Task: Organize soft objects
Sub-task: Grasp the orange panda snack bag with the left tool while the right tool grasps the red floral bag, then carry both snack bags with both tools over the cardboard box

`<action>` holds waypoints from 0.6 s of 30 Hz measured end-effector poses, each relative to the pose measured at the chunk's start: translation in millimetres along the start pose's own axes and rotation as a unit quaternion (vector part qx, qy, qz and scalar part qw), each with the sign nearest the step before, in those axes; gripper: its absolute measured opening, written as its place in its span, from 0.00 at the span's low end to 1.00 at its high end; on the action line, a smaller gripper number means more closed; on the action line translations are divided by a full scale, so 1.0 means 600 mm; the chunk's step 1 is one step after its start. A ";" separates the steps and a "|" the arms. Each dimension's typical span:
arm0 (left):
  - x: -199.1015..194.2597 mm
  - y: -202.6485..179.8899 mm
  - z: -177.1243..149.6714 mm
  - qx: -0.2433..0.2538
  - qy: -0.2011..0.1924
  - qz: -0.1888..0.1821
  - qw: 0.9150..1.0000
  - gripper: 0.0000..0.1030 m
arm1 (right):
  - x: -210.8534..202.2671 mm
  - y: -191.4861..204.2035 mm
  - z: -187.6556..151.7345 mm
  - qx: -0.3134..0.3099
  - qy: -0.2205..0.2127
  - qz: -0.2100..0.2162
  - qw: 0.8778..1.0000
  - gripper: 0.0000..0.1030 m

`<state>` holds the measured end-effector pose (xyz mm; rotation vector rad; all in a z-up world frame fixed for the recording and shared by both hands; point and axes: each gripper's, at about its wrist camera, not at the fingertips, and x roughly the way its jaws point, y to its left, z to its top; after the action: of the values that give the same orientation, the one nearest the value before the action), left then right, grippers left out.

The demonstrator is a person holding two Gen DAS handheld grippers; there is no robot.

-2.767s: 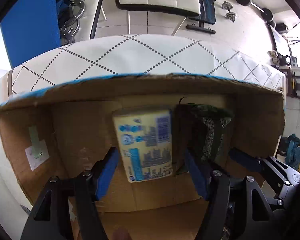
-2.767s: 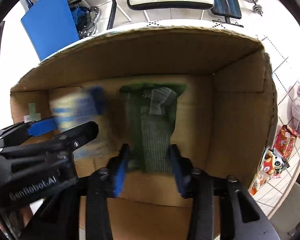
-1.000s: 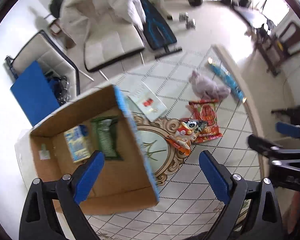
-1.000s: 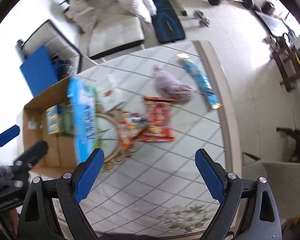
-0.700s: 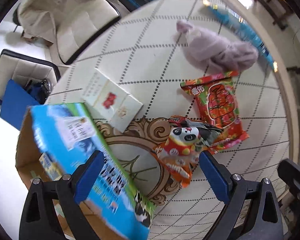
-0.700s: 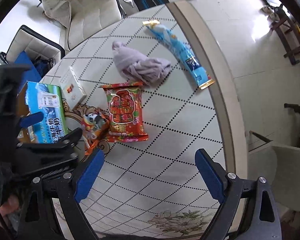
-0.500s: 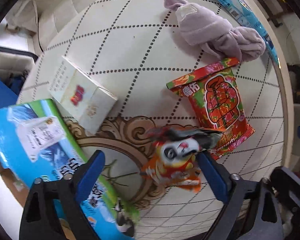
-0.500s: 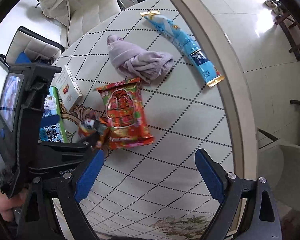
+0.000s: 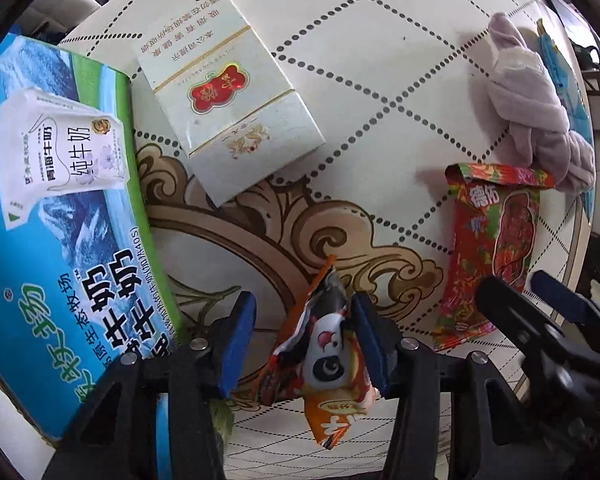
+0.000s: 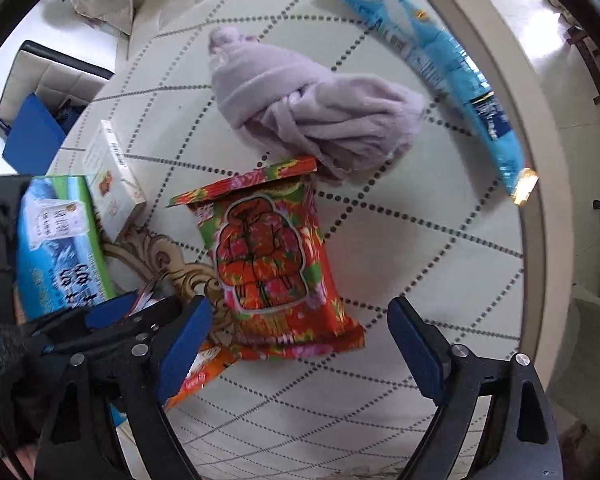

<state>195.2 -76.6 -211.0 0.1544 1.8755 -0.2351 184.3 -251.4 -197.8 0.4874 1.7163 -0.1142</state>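
**Count on the table**

There are 3 snack bags: 1 panda bag (image 9: 327, 354), 1 red bag (image 10: 274, 264) and 1 blue bag (image 10: 448, 66). There is 1 lilac cloth (image 10: 312, 114), bunched up. There are 2 boxes: 1 white box (image 9: 228, 98) and 1 milk carton (image 9: 56, 216). There are 2 grippers: the left gripper (image 9: 304, 344) and the right gripper (image 10: 300, 354). All sit over 1 table (image 10: 432, 256).

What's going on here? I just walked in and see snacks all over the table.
A person with two handheld grippers is sorting soft items. The left gripper straddles the panda snack bag, its jaws not shut. The right gripper hangs open over the red snack bag. The purple cloth lies untouched.
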 end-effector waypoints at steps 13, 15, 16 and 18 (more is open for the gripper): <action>-0.003 -0.048 0.007 0.023 0.012 -0.037 0.999 0.55 | 0.000 -0.090 -0.056 -0.010 0.021 -0.055 0.998 0.64; 0.005 -0.062 0.000 0.036 0.020 -0.037 0.998 0.55 | -0.006 -0.096 -0.060 -0.008 0.013 -0.041 0.999 0.64; 0.005 -0.069 -0.005 0.044 0.025 -0.042 0.998 0.55 | -0.008 -0.095 -0.062 -0.013 0.009 -0.037 0.999 0.65; 0.007 -0.080 -0.019 0.048 0.036 -0.050 0.997 0.55 | -0.010 -0.097 -0.061 -0.020 0.012 -0.040 0.999 0.66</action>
<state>172.8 -120.3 -207.7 0.1361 1.9460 -0.3932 129.4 -293.3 -195.8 0.3920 1.7587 -0.1312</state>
